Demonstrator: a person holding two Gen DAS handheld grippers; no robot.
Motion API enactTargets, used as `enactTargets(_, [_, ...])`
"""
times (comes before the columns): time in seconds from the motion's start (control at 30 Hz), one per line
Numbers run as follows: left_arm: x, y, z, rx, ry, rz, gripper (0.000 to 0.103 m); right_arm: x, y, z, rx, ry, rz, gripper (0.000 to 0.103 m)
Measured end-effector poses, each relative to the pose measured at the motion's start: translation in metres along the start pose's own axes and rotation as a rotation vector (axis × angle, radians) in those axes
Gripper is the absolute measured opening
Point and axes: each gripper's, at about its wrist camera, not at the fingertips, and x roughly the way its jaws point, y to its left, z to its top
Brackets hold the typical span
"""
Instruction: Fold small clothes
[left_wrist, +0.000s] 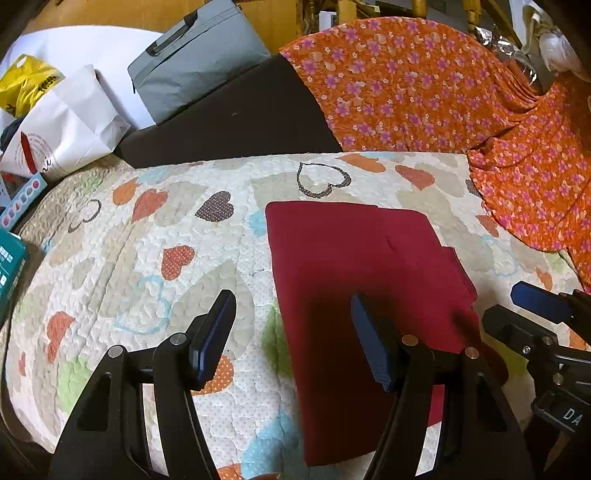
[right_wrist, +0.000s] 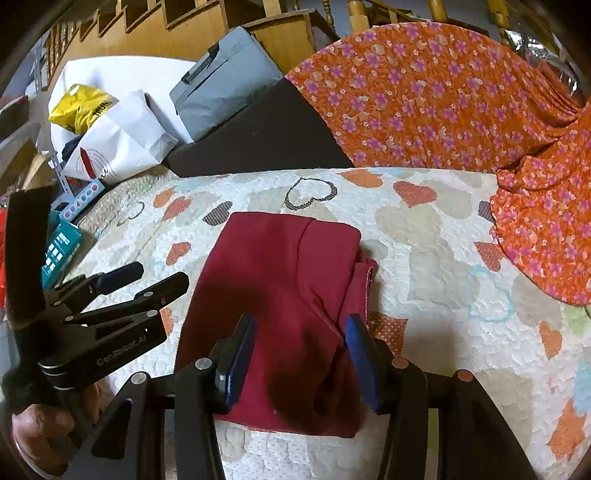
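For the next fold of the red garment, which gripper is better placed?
Probably the right gripper: open, its fingers straddle the red garment at its near end. The left gripper, also open, hangs over the garment's left edge, half above the heart-print quilt.

I count one red garment (left_wrist: 365, 295), one heart quilt (left_wrist: 147, 258), one orange cloth (left_wrist: 424, 92), one grey bag (left_wrist: 195, 62), and my two tongs: left tongs (left_wrist: 291, 339), right tongs (right_wrist: 301, 363).

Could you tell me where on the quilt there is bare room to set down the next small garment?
The quilt lies bare left of the folded red garment, up to the boxes at its left edge. Another bare patch lies between the garment and the orange floral cloth. It is crowded behind: paper bag, grey case. Both tongs stand open.
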Motion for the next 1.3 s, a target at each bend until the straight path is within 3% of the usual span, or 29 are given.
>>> enactTargets(0.4, [0.000, 0.002, 0.002, -0.006, -0.017, -0.005, 0.065, 0.006, -0.001, 0.002, -0.002, 0.009, -0.011, 0.049])
enactTargets(0.67, [0.003, 0.001, 0.001, -0.009, -0.006, 0.001, 0.065, 0.011, -0.009, 0.020, 0.011, -0.004, -0.023, 0.049])
enactTargets(1.3, [0.001, -0.001, 0.001, -0.008, -0.026, 0.012, 0.065, 0.031, -0.011, 0.013, 0.030, 0.031, -0.011, 0.050])
